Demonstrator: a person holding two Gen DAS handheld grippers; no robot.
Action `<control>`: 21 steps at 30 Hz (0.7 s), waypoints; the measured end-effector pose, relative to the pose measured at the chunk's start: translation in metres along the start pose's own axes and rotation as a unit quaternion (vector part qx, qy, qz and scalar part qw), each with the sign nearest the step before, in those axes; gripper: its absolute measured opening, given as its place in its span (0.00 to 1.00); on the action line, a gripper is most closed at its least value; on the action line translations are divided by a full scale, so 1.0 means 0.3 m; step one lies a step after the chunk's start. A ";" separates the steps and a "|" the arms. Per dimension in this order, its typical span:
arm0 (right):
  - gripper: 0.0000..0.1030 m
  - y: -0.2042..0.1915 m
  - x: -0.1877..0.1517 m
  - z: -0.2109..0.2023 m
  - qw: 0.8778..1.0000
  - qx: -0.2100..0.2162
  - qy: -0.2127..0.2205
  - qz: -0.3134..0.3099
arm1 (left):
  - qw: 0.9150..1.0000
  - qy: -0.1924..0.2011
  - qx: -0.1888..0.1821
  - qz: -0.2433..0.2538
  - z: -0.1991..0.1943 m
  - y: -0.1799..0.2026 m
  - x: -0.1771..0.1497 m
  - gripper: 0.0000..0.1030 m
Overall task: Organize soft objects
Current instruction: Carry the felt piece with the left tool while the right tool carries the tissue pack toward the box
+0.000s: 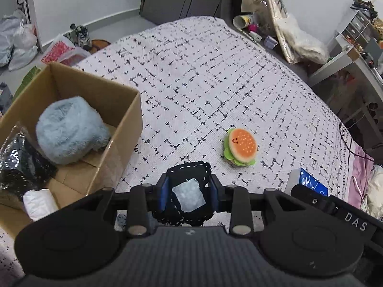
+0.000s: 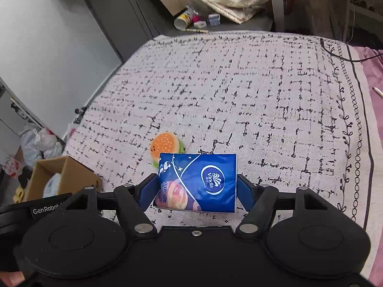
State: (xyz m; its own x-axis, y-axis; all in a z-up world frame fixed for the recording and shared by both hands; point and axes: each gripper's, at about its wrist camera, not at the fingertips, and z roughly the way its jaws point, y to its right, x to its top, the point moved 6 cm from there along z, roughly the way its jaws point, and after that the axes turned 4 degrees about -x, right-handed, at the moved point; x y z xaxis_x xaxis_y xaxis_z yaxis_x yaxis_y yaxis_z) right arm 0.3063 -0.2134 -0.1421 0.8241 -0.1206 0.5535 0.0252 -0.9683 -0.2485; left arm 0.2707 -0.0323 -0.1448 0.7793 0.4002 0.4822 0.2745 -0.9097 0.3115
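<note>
My left gripper (image 1: 189,191) is shut on a small black fabric pouch (image 1: 186,179) with white stitching and a pale patch, held above the bed. My right gripper (image 2: 195,186) is shut on a blue tissue pack (image 2: 198,181), lifted off the cover; the tissue pack (image 1: 308,183) also shows at the right of the left wrist view. A burger plush (image 1: 240,147) lies on the patterned bed cover (image 1: 215,71), just beyond both grippers; the burger plush (image 2: 166,144) peeks out behind the pack. A cardboard box (image 1: 124,129) at the left holds a fluffy light-blue bundle (image 1: 69,129).
The box also holds a black shiny bag (image 1: 21,165) and a white roll (image 1: 39,203). Plastic bags (image 1: 16,40) lie on the floor at the left. Clutter (image 1: 275,24) sits past the bed's far end, shelves (image 1: 354,38) stand at the right. A pink sheet (image 2: 373,76) borders the cover.
</note>
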 end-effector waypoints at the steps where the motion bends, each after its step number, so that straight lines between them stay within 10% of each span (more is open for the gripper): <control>1: 0.66 0.001 0.001 -0.011 1.000 0.002 0.003 0.002 | 1.000 0.003 0.000 0.002 -0.012 0.005 -0.001 0.32; 21: 0.66 -0.064 -0.023 -0.207 0.997 0.036 0.062 -0.005 | 0.999 0.050 0.007 0.015 -0.242 -0.043 -0.005 0.32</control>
State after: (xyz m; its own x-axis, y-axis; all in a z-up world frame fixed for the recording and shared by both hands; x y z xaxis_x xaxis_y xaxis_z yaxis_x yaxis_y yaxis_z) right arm 0.2650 -0.2077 -0.0916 0.7468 -0.1424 0.6496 0.0767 -0.9519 -0.2968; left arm 0.2251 -0.0130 -0.0901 0.7277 0.3817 0.5698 0.2602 -0.9224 0.2855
